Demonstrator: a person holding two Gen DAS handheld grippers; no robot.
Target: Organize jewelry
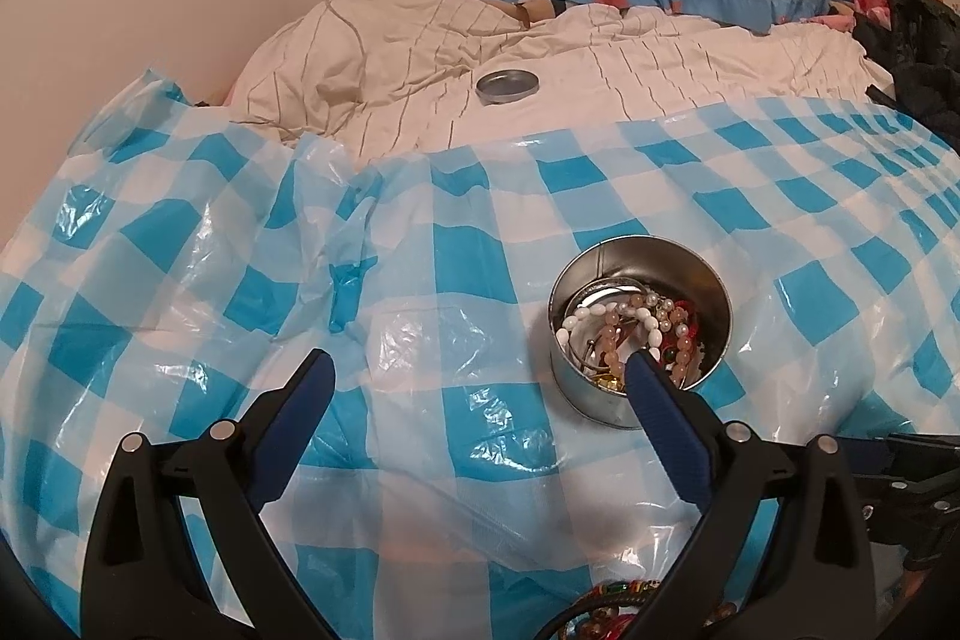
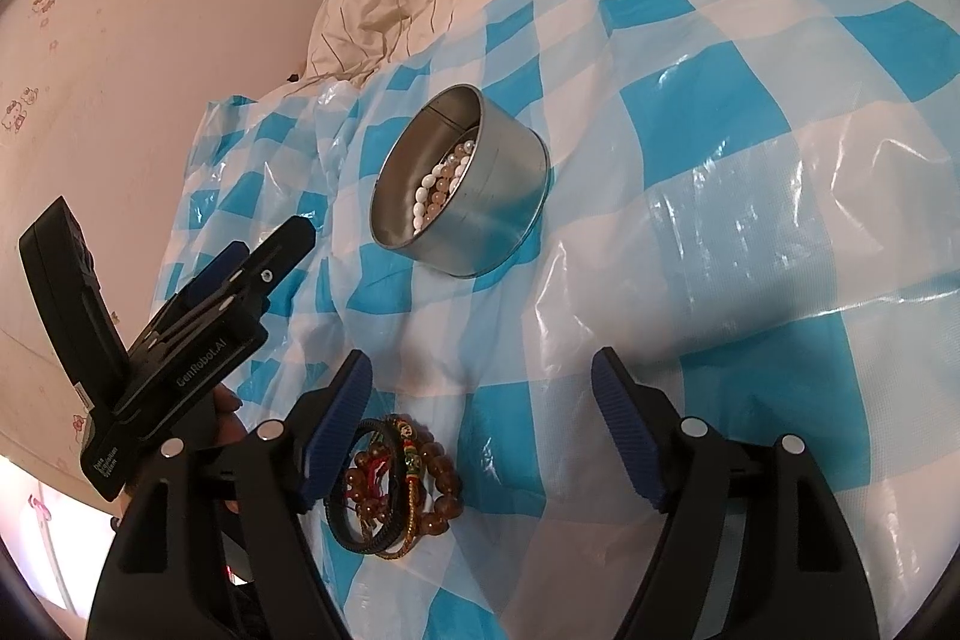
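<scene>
While the round metal tin (image 1: 641, 334) stands upright and uncovered on the blue-and-white checked plastic sheet (image 1: 456, 232), it serves as the landmark for everything else. Inside the tin, a tangle of jewelry is seen: a white bead bracelet (image 1: 600, 319), pinkish bead strands and some red and gold pieces. The left gripper (image 1: 480, 370) is held just on the near side of the tin with its jaws wide apart and nothing between them; its right finger (image 1: 654, 388) is seen in front of the tin's near rim, though whether it touches the rim cannot be told. In the right wrist view, the same tin (image 2: 480, 214) is seen tilted by the lens, with white and peach beads against its inner wall. The right gripper (image 2: 480, 400) is held nearer than the tin, its jaws also spread apart and empty. A small pile of bracelets (image 2: 396, 484), made up of brown beads, black bands and a woven cord, lies on the sheet well short of the tin, just beside the right gripper's left finger (image 2: 336, 424). Beyond the tin, on the cream quilt (image 1: 420, 58), a round metal lid (image 1: 507, 86) is laid flat, well apart from the tin.
</scene>
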